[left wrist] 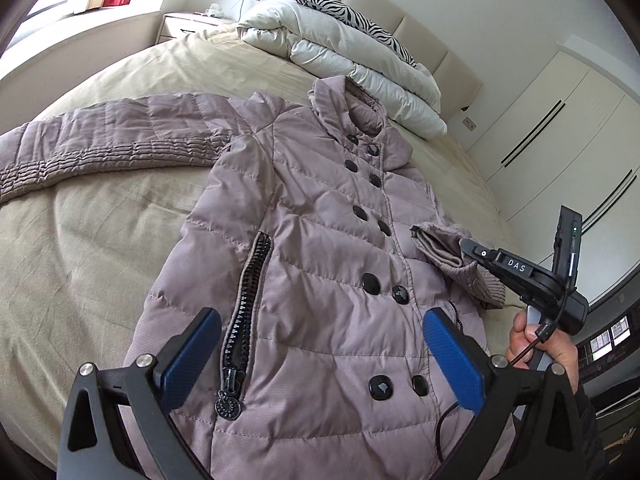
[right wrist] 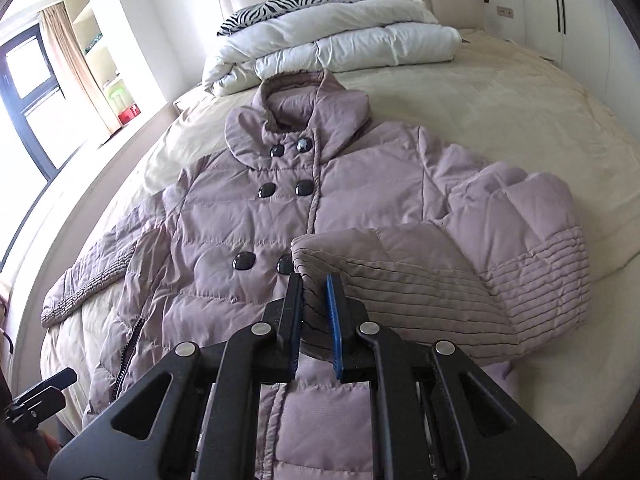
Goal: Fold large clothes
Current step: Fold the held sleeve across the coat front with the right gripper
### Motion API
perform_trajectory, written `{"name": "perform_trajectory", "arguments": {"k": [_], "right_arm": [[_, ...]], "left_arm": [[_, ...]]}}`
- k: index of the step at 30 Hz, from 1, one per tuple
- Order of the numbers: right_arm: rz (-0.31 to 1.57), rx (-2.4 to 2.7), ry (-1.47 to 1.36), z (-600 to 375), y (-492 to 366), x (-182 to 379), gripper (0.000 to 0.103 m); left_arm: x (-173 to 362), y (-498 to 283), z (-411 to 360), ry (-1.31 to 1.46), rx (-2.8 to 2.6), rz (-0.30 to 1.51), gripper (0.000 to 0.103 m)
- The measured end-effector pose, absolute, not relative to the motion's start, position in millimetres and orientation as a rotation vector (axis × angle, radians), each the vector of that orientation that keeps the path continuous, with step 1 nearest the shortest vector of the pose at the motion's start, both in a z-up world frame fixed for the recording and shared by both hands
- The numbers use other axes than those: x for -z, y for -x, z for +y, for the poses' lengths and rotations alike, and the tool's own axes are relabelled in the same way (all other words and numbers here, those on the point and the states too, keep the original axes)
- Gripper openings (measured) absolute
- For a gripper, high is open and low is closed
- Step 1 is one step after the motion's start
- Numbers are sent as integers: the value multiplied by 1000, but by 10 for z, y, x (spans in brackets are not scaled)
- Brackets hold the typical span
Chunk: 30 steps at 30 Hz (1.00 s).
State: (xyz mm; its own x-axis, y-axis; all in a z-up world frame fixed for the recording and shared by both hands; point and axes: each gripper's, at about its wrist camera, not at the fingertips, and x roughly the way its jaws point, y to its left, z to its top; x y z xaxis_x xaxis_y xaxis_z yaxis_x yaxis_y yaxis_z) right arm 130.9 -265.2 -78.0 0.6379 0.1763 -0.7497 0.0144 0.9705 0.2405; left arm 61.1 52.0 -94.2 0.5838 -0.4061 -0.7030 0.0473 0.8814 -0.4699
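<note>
A mauve quilted coat [left wrist: 320, 240] with black buttons lies face up on the bed, collar toward the headboard; it also shows in the right wrist view [right wrist: 248, 216]. My right gripper [right wrist: 315, 284] is shut on the ribbed cuff [right wrist: 392, 284] of the coat's right sleeve, which is folded in over the coat's front. It shows in the left wrist view [left wrist: 466, 246] holding that cuff [left wrist: 440, 246]. My left gripper [left wrist: 322, 322] is open and empty above the lower front of the coat. The other sleeve [left wrist: 100, 140] lies stretched out to the left.
The beige bedsheet [left wrist: 100, 240] covers the bed. A folded white duvet [left wrist: 352, 56] with a zebra-print pillow [left wrist: 352, 12] sits by the headboard. A nightstand [left wrist: 188, 24] stands at the far left, white wardrobes [left wrist: 560, 120] at the right.
</note>
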Motion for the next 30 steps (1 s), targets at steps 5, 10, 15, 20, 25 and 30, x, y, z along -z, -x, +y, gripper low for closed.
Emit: {"name": "perform_trajectory", "arguments": {"k": [5,10,15,20,25,30], "right_arm": [[836,-129,-443,-2985,-1085,1141,18],[751,-96,-476,-3308,-777,1055,76],[720,-99,-565,-3636,-448,1024,77],[716,-115,-662,-4049,-95,1078,77],[740,-91,-713,-4368,168,1238,77],[774,-79,-742,-4492,279,1438,77]], "left_arm": [[1053,-713,535,430,273,933,103],[1137,-939,84,447,395,966,103],[1229,-1378,-669,511,576,1057,103],[1399,-1824,-1341,568,692,1158,92],[1565,-2070,-1700,552,685,1252,77],[1670,-2202,-1797,517,646,1277,44]]}}
